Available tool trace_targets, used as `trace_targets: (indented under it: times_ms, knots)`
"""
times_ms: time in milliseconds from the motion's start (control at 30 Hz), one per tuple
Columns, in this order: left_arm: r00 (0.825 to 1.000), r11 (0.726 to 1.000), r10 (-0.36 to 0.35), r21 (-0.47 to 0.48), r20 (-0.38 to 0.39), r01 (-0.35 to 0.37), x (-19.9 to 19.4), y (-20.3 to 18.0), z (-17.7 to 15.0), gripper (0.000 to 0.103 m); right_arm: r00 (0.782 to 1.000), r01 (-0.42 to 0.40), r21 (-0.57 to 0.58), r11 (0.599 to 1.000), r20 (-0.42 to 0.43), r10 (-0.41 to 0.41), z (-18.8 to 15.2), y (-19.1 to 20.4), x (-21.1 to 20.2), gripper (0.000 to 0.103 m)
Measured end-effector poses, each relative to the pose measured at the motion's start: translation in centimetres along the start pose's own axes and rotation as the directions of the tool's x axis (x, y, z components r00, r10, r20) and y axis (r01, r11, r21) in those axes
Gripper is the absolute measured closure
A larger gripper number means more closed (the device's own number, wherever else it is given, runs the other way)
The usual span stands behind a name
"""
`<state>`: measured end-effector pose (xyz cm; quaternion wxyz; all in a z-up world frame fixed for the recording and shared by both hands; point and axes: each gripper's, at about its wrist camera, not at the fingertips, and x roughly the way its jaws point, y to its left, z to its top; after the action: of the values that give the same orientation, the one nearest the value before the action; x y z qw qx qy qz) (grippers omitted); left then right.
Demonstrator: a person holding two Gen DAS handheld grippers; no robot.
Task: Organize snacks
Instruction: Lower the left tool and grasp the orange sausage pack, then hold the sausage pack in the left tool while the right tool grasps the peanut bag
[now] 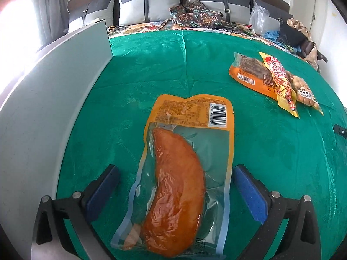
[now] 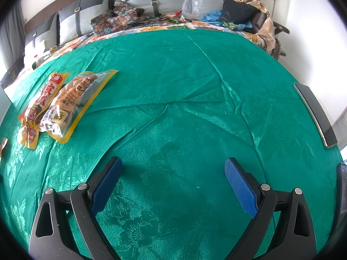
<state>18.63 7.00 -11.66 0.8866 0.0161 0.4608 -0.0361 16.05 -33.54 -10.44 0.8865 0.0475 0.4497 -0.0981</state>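
Green cloth point(image 1: 271, 162) covers the whole table, grey board point(image 1: 43, 108) on its left edge. Your left gripper point(image 1: 175, 173) is spread wide around the sausage pack point(image 1: 180, 173) (not pinching it). The other snack packs point(image 2: 58, 104) are piled further right. Your right gripper point(image 2: 173, 171) is wide open over bare cloth.
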Motion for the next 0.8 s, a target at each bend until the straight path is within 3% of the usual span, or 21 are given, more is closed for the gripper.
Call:
trace_targets:
  times_ms: [400, 433, 500, 533, 633, 700, 800]
  knots:
    - [1.0, 1.0, 0.0, 0.0, 0.0, 0.0, 0.1, -0.1, 0.1, 0.0, 1.0, -0.002, 0.014, 1.0, -0.013, 0.002, 0.3, 0.1, 0.1, 0.006]
    - [1.0, 1.0, 0.0, 0.0, 0.0, 0.0, 0.1, -0.1, 0.1, 0.0, 0.999, -0.026, 0.054, 0.998, -0.027, 0.028, 0.9, 0.1, 0.2, 0.006]
    - [1.0, 1.0, -0.001, 0.0, 0.0, 0.001, 0.1, -0.1, 0.2, 0.0, 0.977, -0.204, 0.176, 0.963, -0.024, 0.211, 2.4, 0.2, 0.1, 0.007]
    - [1.0, 1.0, 0.0, 0.001, 0.0, 0.0, 0.1, -0.1, 0.2, 0.0, 0.961, -0.265, 0.22, 0.939, -0.023, 0.277, 3.3, 1.1, 0.1, 0.007]
    - [1.0, 1.0, 0.0, 0.001, 0.0, 0.0, 0.1, -0.1, 0.2, 0.0, 0.946, -0.296, 0.21, 0.932, -0.069, 0.316, 5.7, 5.3, 0.5, 0.007]
    - [1.0, 1.0, 0.0, 0.001, 0.0, 0.0, 0.1, -0.1, 0.2, 0.0, 0.943, -0.281, 0.169, 0.945, -0.135, 0.305, 7.4, 9.2, 1.8, 0.009]
    - [1.0, 1.0, 0.0, 0.001, 0.0, 0.0, 0.1, -0.1, 0.2, 0.0, 0.947, -0.212, 0.083, 0.974, -0.228, 0.226, 9.0, 13.6, 4.2, 0.01]
